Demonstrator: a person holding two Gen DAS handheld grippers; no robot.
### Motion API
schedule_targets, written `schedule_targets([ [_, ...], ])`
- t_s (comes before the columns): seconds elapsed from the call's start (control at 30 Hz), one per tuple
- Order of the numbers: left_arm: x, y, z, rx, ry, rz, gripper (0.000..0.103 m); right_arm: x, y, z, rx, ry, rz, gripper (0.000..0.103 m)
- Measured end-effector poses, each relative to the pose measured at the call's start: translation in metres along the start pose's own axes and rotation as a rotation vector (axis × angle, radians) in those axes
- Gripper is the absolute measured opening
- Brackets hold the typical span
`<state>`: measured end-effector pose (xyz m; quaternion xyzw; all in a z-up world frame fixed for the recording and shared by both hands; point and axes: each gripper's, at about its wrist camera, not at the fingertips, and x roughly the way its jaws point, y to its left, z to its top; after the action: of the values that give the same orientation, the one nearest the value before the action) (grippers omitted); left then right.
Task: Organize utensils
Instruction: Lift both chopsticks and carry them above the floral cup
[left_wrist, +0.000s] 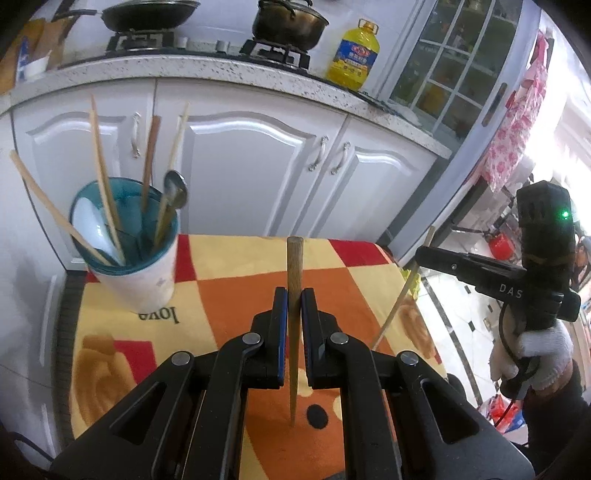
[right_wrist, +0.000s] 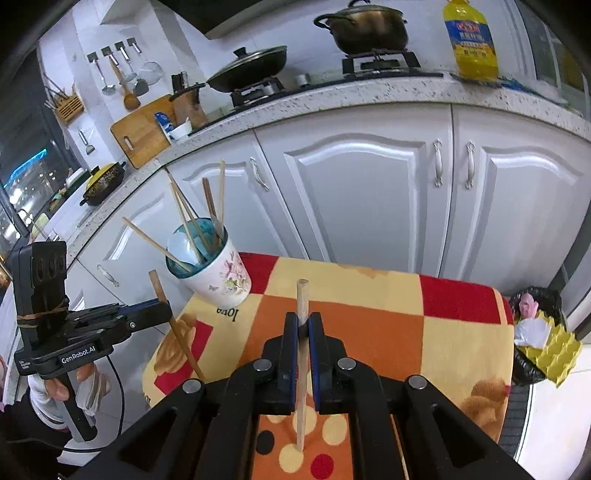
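Cup (left_wrist: 136, 266) on cloth-covered table (left_wrist: 351, 280), far left corner; chopsticks (left_wrist: 105, 184), spoon (left_wrist: 176, 192) in cup; cabinets (left_wrist: 251, 166) behind.

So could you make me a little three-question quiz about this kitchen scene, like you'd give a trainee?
1. True or false: the left gripper is empty.
2. What stands in the cup besides chopsticks? A) a metal spoon B) a whisk C) a knife
3. What does the right gripper hold?

Key:
1. False: it is shut on a darker chopstick.
2. A: the metal spoon leans in the cup, next to a white spoon.
3. A pale chopstick, lifted clear of the checked cloth.
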<state>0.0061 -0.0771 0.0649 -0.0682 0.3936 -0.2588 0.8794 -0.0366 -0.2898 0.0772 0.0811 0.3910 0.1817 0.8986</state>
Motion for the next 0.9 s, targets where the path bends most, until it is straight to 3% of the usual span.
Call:
schedule_targets([
  [0.33,-0.029,0.01,0.018,-0.006,-0.068,0.016,0.006,-0.006,0.029,0.032,-0.057,-0.045,0.007,0.005],
  [0.57,-0.07,0.034,0.051,-0.053,-0.148,0.019,0.006,-0.008,0.058,0.059,-0.121,-0.072,0.03,0.005],
  [0.9,-0.116,0.058,0.111,-0.042,-0.279,0.132,0.006,-0.012,0.107,0.113,-0.182,-0.138,0.116,0.005],
])
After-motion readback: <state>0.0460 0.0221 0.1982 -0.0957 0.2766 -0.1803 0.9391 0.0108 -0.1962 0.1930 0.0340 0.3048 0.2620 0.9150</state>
